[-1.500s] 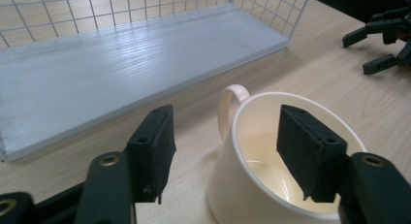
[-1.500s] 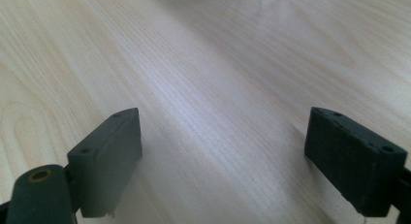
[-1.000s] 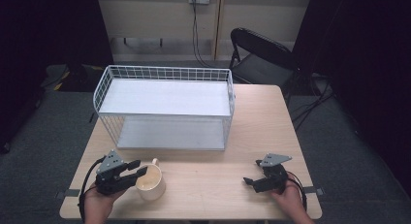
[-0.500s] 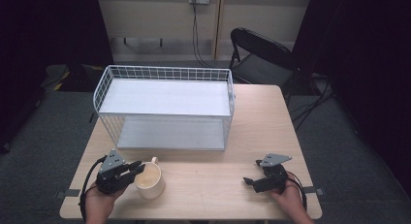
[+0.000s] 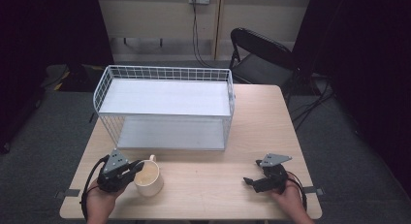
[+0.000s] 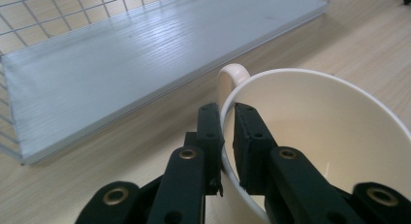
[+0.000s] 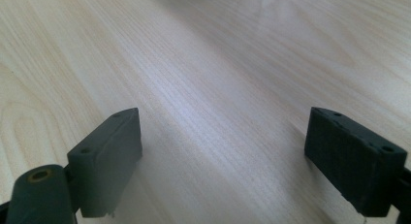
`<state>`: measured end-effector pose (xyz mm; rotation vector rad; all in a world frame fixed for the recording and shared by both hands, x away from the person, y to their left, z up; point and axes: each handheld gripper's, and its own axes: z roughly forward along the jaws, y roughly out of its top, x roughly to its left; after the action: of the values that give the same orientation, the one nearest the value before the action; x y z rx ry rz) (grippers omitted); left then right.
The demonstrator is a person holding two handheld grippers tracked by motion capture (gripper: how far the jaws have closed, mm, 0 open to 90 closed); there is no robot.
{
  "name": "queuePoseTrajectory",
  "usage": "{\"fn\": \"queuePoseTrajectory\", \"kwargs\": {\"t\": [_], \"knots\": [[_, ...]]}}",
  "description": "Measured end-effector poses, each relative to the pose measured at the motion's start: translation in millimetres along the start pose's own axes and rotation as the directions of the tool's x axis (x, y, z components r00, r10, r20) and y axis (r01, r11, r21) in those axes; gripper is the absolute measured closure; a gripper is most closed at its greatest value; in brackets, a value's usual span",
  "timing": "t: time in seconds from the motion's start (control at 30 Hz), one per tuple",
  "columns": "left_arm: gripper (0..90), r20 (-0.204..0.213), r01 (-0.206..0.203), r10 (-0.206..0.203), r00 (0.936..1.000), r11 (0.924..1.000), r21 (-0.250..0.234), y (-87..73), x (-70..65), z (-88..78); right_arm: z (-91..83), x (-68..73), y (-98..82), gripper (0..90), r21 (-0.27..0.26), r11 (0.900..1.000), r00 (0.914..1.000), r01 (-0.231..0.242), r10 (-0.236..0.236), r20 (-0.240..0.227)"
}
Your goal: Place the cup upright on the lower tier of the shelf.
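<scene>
A cream mug [image 5: 149,179] stands on the wooden table [image 5: 208,175] near its front left, handle toward the rack. My left gripper [image 5: 133,168] is shut on the mug's rim [image 6: 228,127], one jaw outside the wall and one inside, close to the handle [image 6: 228,78]. The mug looks empty. My right gripper [image 5: 251,182] rests low over the table at the front right. Its jaws stand wide apart with only bare wood [image 7: 218,112] between them.
A white wire rack [image 5: 165,107] with an upper and a lower shelf stands across the middle of the table, just beyond the mug. Its lower shelf [image 6: 135,54] lies right ahead of the left gripper. A black folding chair [image 5: 261,59] stands behind the table.
The left gripper has shifted slightly toward the mug and settled on its rim. The right gripper has not moved.
</scene>
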<state>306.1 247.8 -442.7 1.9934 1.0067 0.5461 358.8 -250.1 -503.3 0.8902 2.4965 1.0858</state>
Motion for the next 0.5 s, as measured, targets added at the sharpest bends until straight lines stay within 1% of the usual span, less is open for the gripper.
{"fn": "queuePoseTrajectory", "kwargs": {"t": [0.13, 0.23, 0.27, 0.5], "knots": [[82.0, -0.011, 0.002, -0.003, 0.9999, 1.0, -0.006, 1.2, 0.7, -2.1, 0.0, 0.0, 0.0, 12.7, 0.0, 1.0, 1.0, 0.0, 0.0, 0.0], [82.0, -0.017, 0.014, -0.014, 0.9998, 0.9998, -0.015, 3.0, 1.8, -3.5, 0.0, 0.0, 0.0, 12.7, 0.0, 1.0, 1.0, 0.0, 0.0, 0.0], [82.0, -0.019, 0.024, -0.024, 0.9995, 0.9995, -0.021, 3.6, 2.0, -3.8, 0.0, 0.0, 0.0, 12.7, 0.0, 1.0, 1.0, 0.0, 0.0, 0.0], [82.1, -0.034, 0.037, -0.038, 0.9987, 0.9985, -0.041, 8.7, 3.2, -5.6, 0.0, 0.0, 0.0, 12.7, 0.0, 1.0, 1.0, 0.0, 0.0, 0.0]]}}
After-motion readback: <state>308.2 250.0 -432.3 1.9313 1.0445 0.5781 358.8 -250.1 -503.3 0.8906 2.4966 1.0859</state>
